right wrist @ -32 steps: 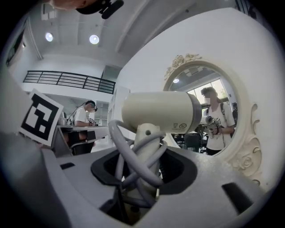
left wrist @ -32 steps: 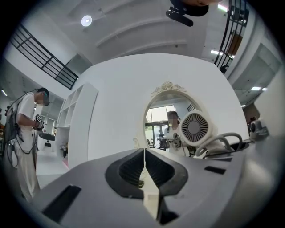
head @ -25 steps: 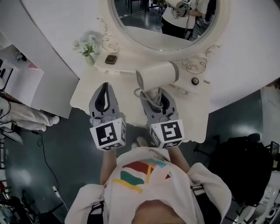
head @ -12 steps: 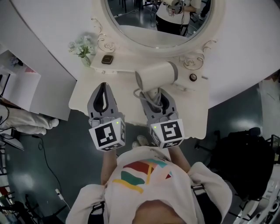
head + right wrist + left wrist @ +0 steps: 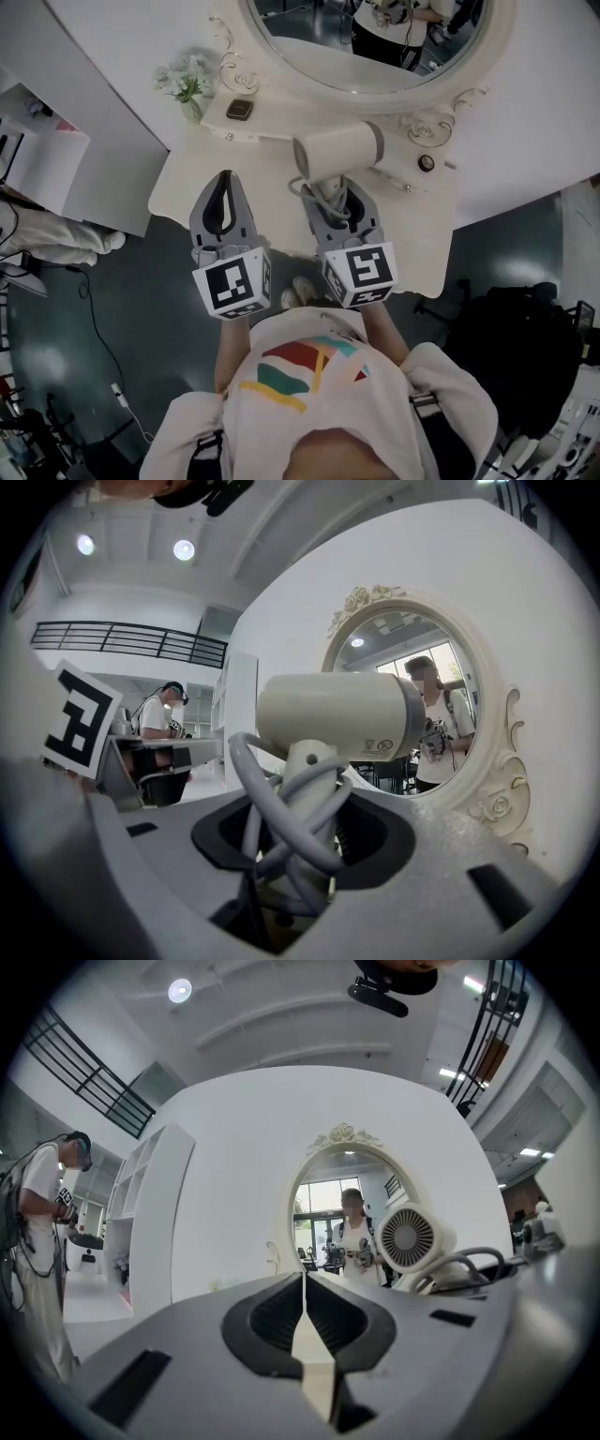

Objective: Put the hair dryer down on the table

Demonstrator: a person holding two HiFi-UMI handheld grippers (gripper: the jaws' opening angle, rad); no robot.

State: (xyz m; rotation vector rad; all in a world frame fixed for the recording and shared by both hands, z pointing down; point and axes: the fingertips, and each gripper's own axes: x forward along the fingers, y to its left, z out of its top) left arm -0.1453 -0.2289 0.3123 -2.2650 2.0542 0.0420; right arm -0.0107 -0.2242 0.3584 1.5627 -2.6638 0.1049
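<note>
A cream hair dryer [image 5: 337,149] with a grey cord wound round its handle is held over the cream dressing table [image 5: 187,192]. My right gripper [image 5: 330,194] is shut on the handle and cord, with the barrel lying across above the jaws, as the right gripper view shows it [image 5: 337,714]. My left gripper [image 5: 223,199] hovers beside it at the left, jaws shut together with nothing between them. In the left gripper view the hair dryer [image 5: 411,1238] shows its round rear grille to the right of the closed left gripper [image 5: 305,1283].
An oval mirror [image 5: 375,42] in an ornate white frame stands behind the table. A small vase of pale flowers [image 5: 187,84] and a dark flat object [image 5: 239,109] sit on the back shelf at the left. A small round knob-like item [image 5: 427,162] sits at the right. Dark floor surrounds the table.
The head view has shifted slightly, so the table and mirror sit a little lower and to the right. Both grippers and the hair dryer keep their places relative to each other.
</note>
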